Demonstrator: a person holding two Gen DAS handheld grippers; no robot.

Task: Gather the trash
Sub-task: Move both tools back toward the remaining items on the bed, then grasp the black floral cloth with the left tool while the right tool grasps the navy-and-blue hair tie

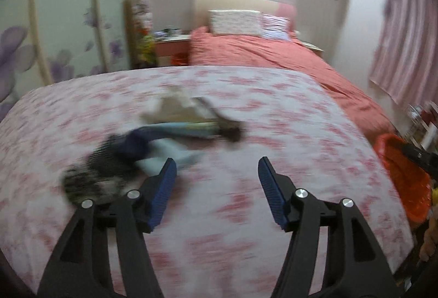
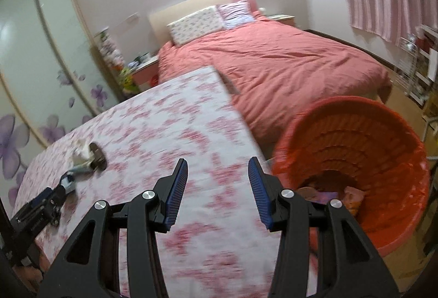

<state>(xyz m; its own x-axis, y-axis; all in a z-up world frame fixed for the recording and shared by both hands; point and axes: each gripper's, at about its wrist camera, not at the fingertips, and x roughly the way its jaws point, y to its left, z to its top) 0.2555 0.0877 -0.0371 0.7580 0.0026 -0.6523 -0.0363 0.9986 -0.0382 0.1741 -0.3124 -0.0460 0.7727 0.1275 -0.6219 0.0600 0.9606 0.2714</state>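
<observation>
Trash (image 1: 175, 131) blurred, both grippers apart, empty

The trash pile (image 1: 153, 142) on the flowered tablecloth (image 1: 246, 229) is smeared past telling apart, and the orange basket (image 1: 405, 177) is cut off at the edge, its contents (image 2: 336, 196) half hidden.

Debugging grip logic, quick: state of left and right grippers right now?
Left gripper: open, nothing between its blue-padded fingers.
Right gripper: open, empty, over the pink floral tablecloth beside the orange plastic basket.
</observation>
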